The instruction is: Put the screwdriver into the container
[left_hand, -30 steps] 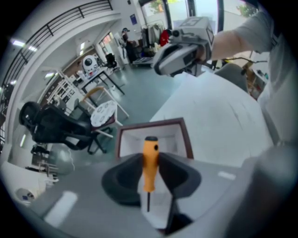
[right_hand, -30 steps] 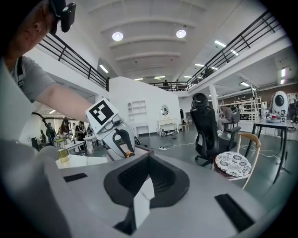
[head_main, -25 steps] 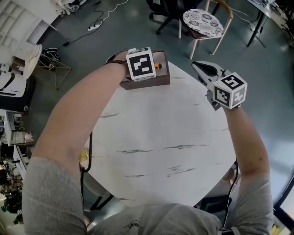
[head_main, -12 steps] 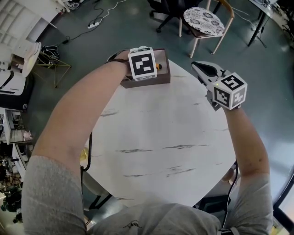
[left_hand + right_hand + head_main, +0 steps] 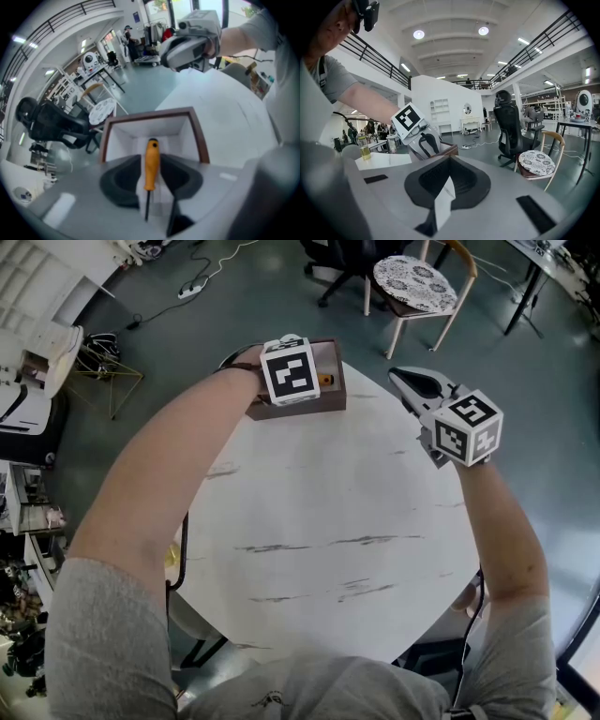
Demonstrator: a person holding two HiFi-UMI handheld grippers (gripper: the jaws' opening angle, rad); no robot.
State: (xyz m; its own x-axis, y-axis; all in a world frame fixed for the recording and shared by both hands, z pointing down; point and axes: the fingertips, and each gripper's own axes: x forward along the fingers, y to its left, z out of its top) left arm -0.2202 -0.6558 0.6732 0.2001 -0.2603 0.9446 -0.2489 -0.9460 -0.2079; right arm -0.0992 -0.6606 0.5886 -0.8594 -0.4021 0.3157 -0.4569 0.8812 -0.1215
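An orange-handled screwdriver (image 5: 151, 159) lies between the jaws of my left gripper (image 5: 151, 157), handle pointing away and thin shaft pointing back. The pads still touch the handle on both sides while the jaws are opening. The gripper hangs over the brown-rimmed, white-lined container (image 5: 199, 136) at the table's far edge. In the head view the marker cube covers most of the left gripper (image 5: 314, 376); only a bit of the orange screwdriver (image 5: 323, 379) shows inside the container (image 5: 339, 381). My right gripper (image 5: 398, 373) hovers at the far right table edge, shut and holding nothing.
The round white marble table (image 5: 328, 512) holds the container at its far rim. Beyond the table on the grey floor stand a wooden chair with a patterned cushion (image 5: 414, 285) and a black office chair (image 5: 511, 126). Shelving sits at the far left.
The left gripper has shifted very slightly over the container with the screwdriver still in it. The right gripper has stayed where it was.
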